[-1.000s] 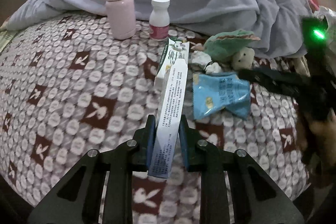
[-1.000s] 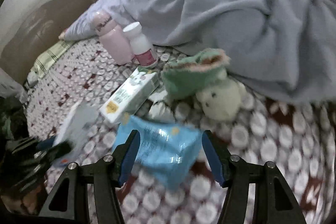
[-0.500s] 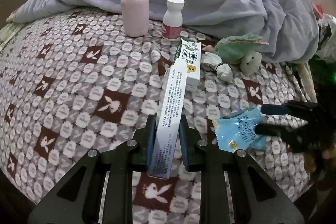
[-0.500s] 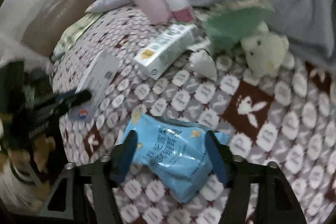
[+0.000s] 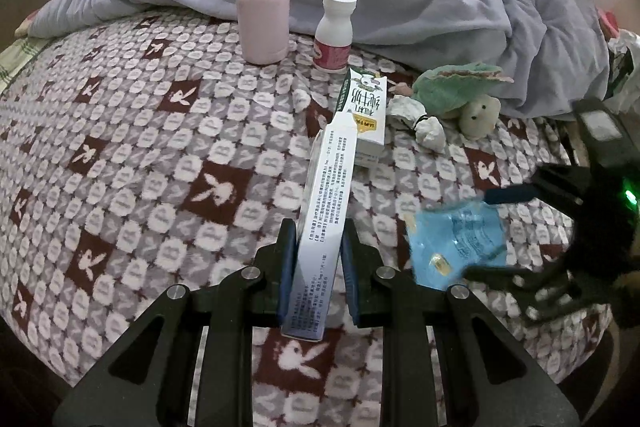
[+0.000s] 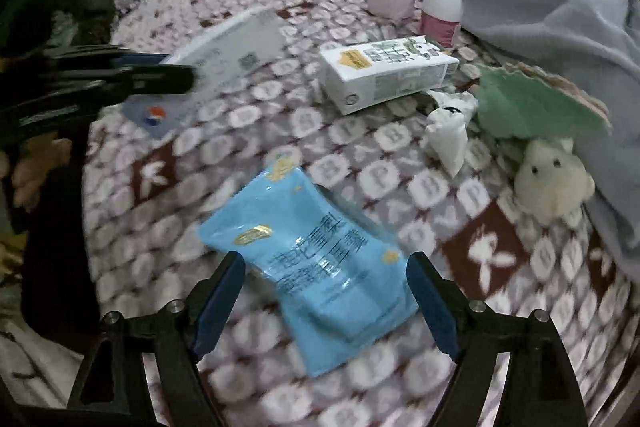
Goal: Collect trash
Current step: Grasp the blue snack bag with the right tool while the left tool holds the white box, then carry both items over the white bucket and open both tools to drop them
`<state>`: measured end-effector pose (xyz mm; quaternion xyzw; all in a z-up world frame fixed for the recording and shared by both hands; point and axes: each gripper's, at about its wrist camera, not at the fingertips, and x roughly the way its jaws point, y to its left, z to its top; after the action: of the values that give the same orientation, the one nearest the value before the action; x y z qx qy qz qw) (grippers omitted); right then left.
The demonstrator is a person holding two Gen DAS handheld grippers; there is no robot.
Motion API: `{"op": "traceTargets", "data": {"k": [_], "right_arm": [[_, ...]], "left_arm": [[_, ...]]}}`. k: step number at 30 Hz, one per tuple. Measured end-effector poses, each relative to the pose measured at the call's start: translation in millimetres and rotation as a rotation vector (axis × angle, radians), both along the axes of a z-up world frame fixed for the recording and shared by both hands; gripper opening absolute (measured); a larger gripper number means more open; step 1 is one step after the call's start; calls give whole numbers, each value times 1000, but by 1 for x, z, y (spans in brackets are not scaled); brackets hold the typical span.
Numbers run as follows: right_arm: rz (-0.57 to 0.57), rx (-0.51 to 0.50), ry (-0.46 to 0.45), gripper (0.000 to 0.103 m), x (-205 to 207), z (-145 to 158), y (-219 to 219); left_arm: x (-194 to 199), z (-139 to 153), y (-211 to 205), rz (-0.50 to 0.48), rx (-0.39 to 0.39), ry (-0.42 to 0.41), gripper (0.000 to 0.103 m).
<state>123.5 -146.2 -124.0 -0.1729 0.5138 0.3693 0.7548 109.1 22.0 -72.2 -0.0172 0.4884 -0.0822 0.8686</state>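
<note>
In the left wrist view, the left gripper (image 5: 315,263) pinches a flat white printed cardboard box (image 5: 325,223) by its lower end, the box's long axis running forward along the 2 fingers above the patterned maroon-and-white bedspread (image 5: 160,155). The crinkled light-blue plastic snack wrapper (image 5: 456,241) lies to its right, between the fingers of the right gripper (image 5: 492,231).

In the right wrist view, the right gripper (image 6: 324,297) is spread wide, its 2 blue pads flanking the wrapper (image 6: 316,267) without visibly touching it. The wrapper's long axis slants away leftward, so I judge the right gripper is the nearer.
</note>
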Motion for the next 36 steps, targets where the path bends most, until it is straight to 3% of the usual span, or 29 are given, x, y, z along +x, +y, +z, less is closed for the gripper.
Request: {"op": "traceTargets", "data": {"k": [5, 9, 12, 15, 19, 22, 29, 36], "right_arm": [[-30, 70, 87, 82, 13, -16, 2], [3, 75, 100, 83, -3, -17, 2], [-40, 49, 78, 82, -4, -22, 3], [-111, 33, -1, 68, -14, -20, 0], [-178, 20, -83, 61, -43, -11, -9], [-293, 35, -141, 58, -61, 4, -33], [-530, 59, -160, 58, -95, 37, -92], [-689, 65, -160, 58, -119, 52, -152]], "left_arm": [[1, -1, -6, -14, -4, 3, 20], [3, -2, -12, -22, -16, 6, 20], [2, -1, -18, -24, -27, 1, 20], [-2, 2, -24, -36, -32, -6, 20], [-7, 3, -38, -58, -44, -6, 20], [-13, 6, -52, -76, -54, -13, 20], [-29, 15, -96, -138, -78, -29, 20], [-50, 26, -154, -234, -89, -48, 20]]}}
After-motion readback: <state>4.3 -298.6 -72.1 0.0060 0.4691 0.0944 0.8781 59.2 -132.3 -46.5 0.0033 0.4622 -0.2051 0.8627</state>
